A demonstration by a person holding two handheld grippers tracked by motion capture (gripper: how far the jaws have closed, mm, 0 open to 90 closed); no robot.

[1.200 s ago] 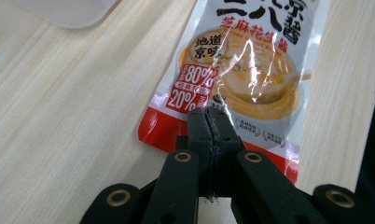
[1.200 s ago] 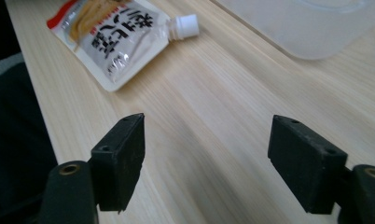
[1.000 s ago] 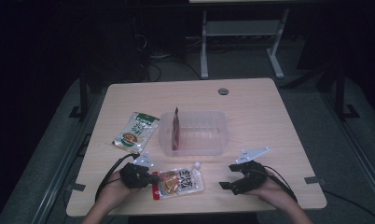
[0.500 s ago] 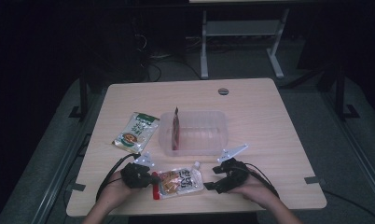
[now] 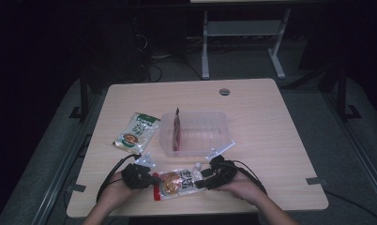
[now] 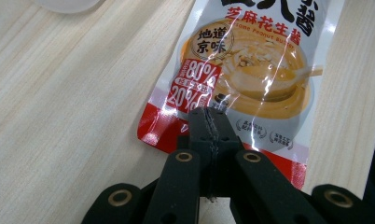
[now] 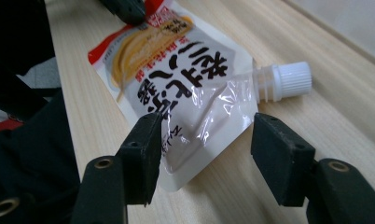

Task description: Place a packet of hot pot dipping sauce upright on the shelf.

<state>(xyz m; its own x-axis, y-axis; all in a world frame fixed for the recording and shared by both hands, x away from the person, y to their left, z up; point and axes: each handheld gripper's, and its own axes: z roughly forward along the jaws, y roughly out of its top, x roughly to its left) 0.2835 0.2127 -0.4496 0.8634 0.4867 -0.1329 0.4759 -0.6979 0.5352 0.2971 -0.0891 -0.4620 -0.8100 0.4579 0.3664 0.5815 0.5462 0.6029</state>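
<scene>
The sauce pouch [image 5: 176, 182] lies flat on the table [image 5: 271, 122], at the near edge, just on the person's side of the clear plastic tray [image 5: 196, 133], which serves here as the landmark. It is a glossy foil-film spout pouch, printed with a sesame and peanut paste picture, red band at its bottom seam [image 6: 176, 135], white screw cap [image 7: 292, 79] at the other end. I judge it light to moderate in weight, soft in the belly, with contents that will shift and sag when lifted; the film looks slick, so a pinch on the bulging middle is likely to slide. The flat welded seams and the stiff spout neck are the sound places to take hold. The left gripper [image 6: 209, 122] is clamped tight on the bottom red seam, jaws fully together on the film. The right gripper [image 7: 202, 135] straddles the cap-end corner of the pouch; its jaws have just been closing, stand at a middling gap with the pouch corner between them, and the pads [image 7: 146, 154] do not yet press on it. A grip nearer the top weld by the spout would, in my judgement, hold better than the loose clear corner. Inside the tray a second red pouch [image 5: 176, 131] stands on edge against its left wall. To the left of the tray a green-topped packet [image 5: 136, 132] lies flat, well apart from the grippers.
</scene>
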